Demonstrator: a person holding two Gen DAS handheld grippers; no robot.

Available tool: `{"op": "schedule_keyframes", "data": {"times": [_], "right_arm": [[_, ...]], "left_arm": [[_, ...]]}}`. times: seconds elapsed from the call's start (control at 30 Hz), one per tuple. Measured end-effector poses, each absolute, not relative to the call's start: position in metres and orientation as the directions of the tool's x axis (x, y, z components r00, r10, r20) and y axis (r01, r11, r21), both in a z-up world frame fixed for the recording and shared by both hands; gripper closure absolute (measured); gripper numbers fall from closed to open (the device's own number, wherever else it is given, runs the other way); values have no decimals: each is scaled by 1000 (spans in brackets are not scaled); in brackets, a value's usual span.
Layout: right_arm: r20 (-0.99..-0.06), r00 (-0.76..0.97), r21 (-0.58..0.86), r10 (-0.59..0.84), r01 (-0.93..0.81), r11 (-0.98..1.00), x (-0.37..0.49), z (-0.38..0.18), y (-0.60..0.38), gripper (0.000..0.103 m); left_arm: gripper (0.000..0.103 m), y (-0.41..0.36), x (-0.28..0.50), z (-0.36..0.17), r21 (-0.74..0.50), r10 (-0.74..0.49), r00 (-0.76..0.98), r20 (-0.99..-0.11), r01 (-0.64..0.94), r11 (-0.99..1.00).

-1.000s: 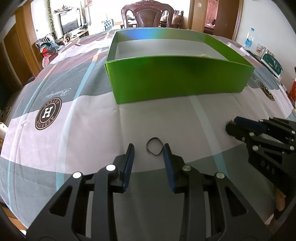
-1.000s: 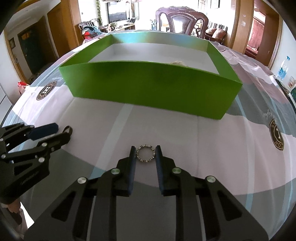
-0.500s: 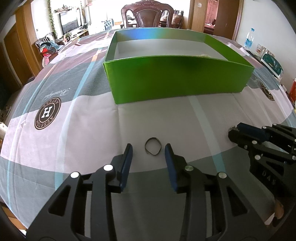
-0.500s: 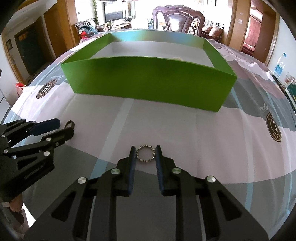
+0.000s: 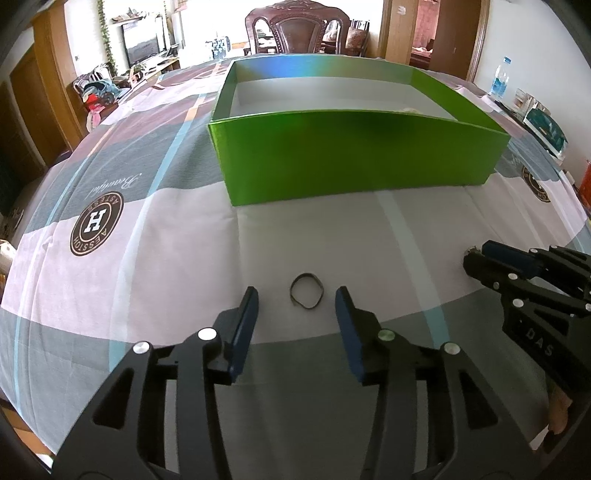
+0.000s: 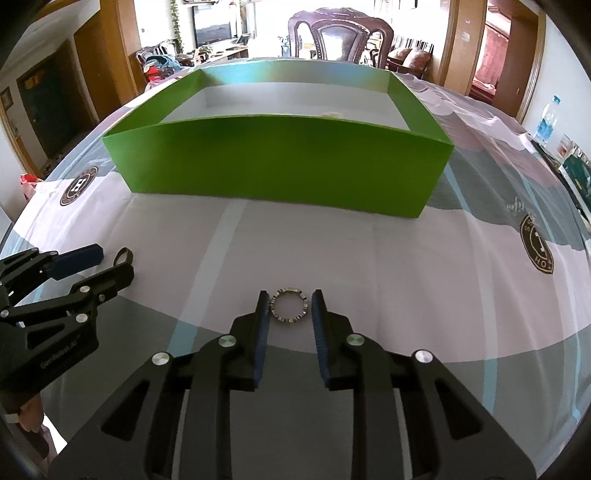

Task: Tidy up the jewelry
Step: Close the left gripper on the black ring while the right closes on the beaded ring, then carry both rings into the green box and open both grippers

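A thin dark ring (image 5: 307, 295) lies on the tablecloth between the fingers of my left gripper (image 5: 297, 295), which is open around it without touching. A silver studded ring (image 6: 289, 305) lies between the fingers of my right gripper (image 6: 288, 301); the jaws stand close beside it but are open. A green box (image 5: 354, 162) with a white floor stands farther back, also in the right wrist view (image 6: 280, 170). A small pale item (image 6: 332, 114) lies inside it. The right gripper shows in the left wrist view (image 5: 480, 258), the left gripper in the right wrist view (image 6: 110, 262).
The table carries a pink, grey and white cloth (image 5: 147, 229) with round logos. A dark wooden chair (image 5: 295, 29) stands behind the table. A water bottle (image 5: 498, 79) and boxed items (image 5: 543, 125) sit at the far right edge.
The left gripper's fingers have spread wider around the dark ring. The right gripper has held its place around the studded ring, drifting slightly.
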State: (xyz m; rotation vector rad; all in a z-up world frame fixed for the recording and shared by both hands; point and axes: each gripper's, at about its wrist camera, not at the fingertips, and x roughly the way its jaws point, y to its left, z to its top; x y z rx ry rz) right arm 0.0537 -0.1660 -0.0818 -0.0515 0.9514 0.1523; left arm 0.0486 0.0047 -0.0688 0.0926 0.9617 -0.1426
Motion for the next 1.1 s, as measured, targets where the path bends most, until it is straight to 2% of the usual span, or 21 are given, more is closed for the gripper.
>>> {"op": "schedule_keyframes", "data": {"times": [0.17, 0.47, 0.53, 0.6, 0.63, 0.93, 1.1], "right_arm": [[-818, 564, 25, 115, -165, 986, 52, -82, -166, 64], [-813, 571, 9, 110, -177, 984, 57, -82, -163, 63], [-812, 573, 8, 113, -184, 983, 58, -82, -162, 67], [-810, 570, 21, 136, -203, 979, 58, -82, -161, 80], [-810, 569, 26, 147, -215, 976, 58, -82, -159, 81], [-806, 573, 22, 147, -219, 975, 56, -78, -158, 82], [-766, 620, 46, 169, -209, 977, 52, -54, -171, 82]], "left_arm": [[58, 6, 45, -67, 3, -91, 563, -821, 165, 986], [60, 0, 49, -71, 15, -90, 565, -820, 179, 984], [68, -1, 50, -71, 17, -94, 571, -815, 186, 982], [78, -1, 50, -71, 14, -102, 572, -814, 195, 981], [84, -2, 50, -71, 13, -104, 572, -813, 198, 980], [84, -2, 47, -63, 12, -110, 585, -804, 201, 980], [84, 0, 48, -41, 15, -114, 622, -774, 198, 980]]}}
